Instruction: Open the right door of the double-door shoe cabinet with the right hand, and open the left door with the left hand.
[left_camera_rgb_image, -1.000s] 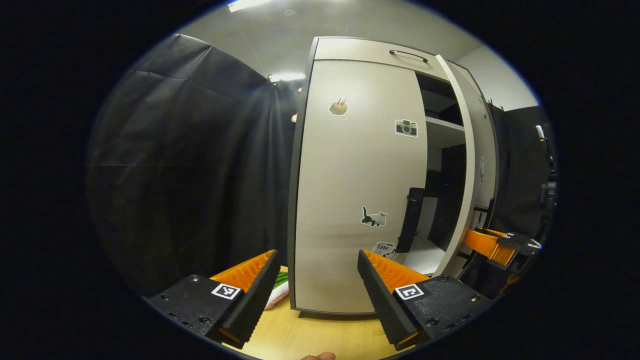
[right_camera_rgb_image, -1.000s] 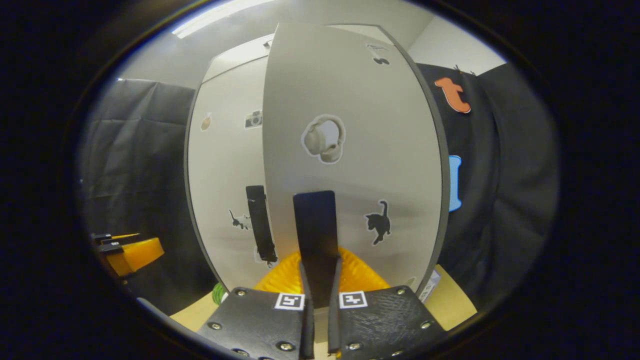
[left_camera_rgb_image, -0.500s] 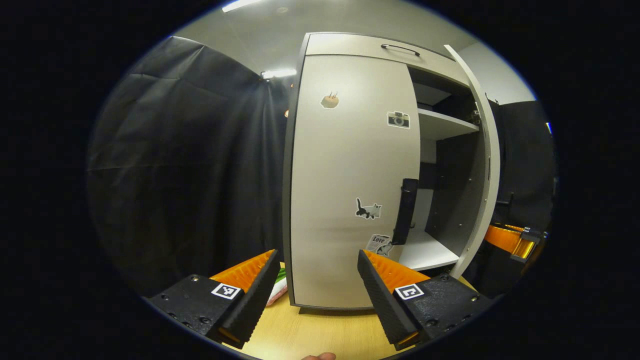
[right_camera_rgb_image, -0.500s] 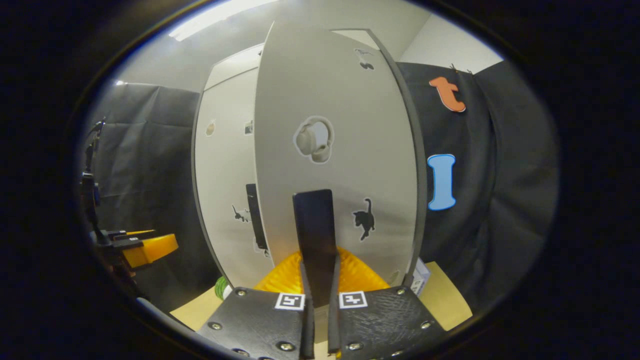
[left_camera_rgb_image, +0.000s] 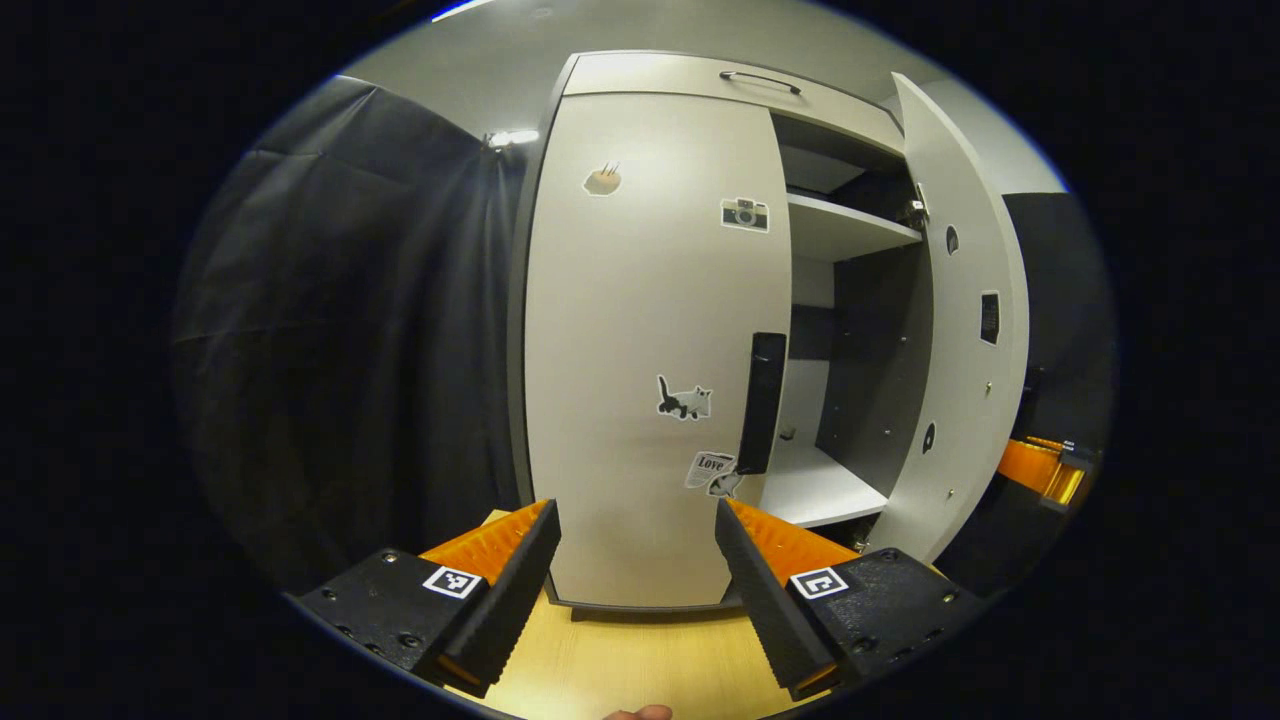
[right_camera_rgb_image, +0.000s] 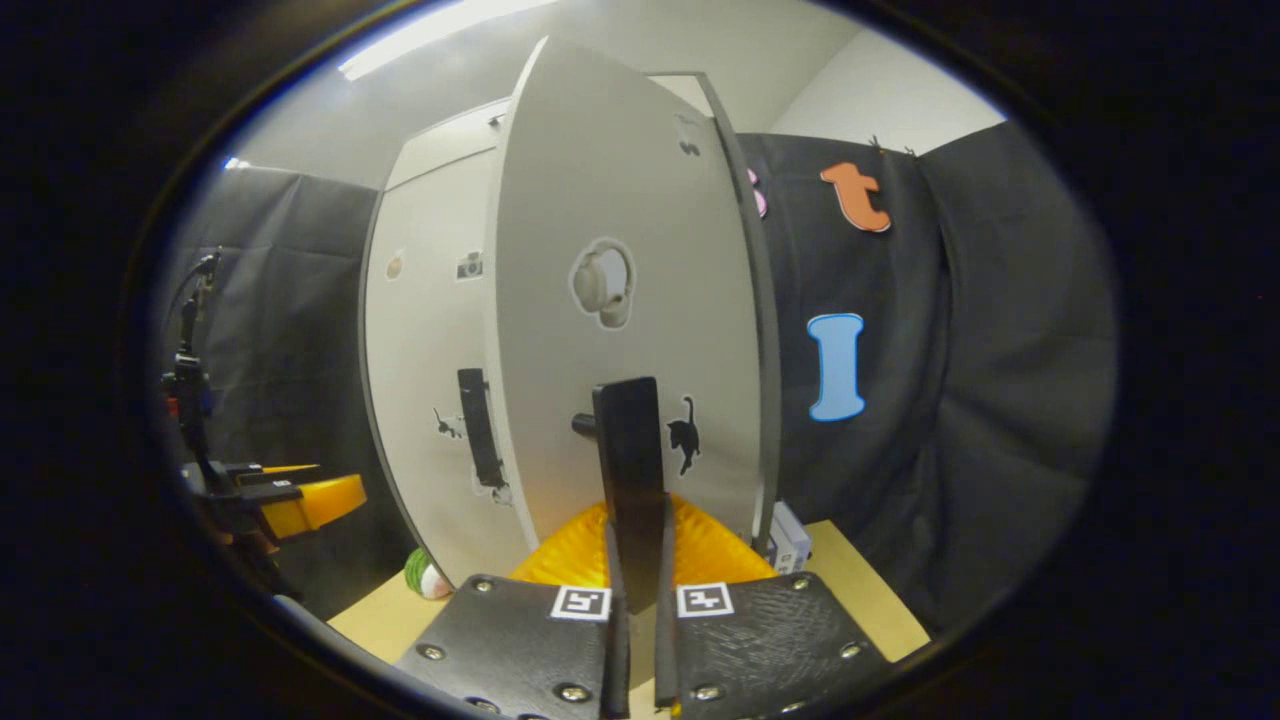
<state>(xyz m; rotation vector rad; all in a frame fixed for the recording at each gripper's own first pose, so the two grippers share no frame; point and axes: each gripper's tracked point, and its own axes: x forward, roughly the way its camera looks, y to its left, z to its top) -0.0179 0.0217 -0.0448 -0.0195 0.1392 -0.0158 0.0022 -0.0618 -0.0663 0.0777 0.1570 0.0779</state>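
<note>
The pale shoe cabinet stands on a wooden table. In the left gripper view its left door (left_camera_rgb_image: 640, 330) is closed, with a black vertical handle (left_camera_rgb_image: 767, 400) at its right edge. My left gripper (left_camera_rgb_image: 637, 520) is open in front of that door, a short way below and left of the handle, touching nothing. The right door (left_camera_rgb_image: 965, 330) stands swung out. In the right gripper view my right gripper (right_camera_rgb_image: 637, 560) is shut on the right door's black handle (right_camera_rgb_image: 630, 460), both fingers clamping it. The left gripper (right_camera_rgb_image: 300, 495) also appears there at far left.
Inside the open right half are a white shelf (left_camera_rgb_image: 840, 225) and a white floor board (left_camera_rgb_image: 820, 490). A green and white object (right_camera_rgb_image: 425, 578) and a small box (right_camera_rgb_image: 790, 545) lie on the table (left_camera_rgb_image: 620, 660) beside the cabinet. Black cloth walls hang on both sides.
The right door has swung farther open with my right gripper shut on its handle. My left gripper has shifted right, so the left door's handle now sits nearer its fingers.
</note>
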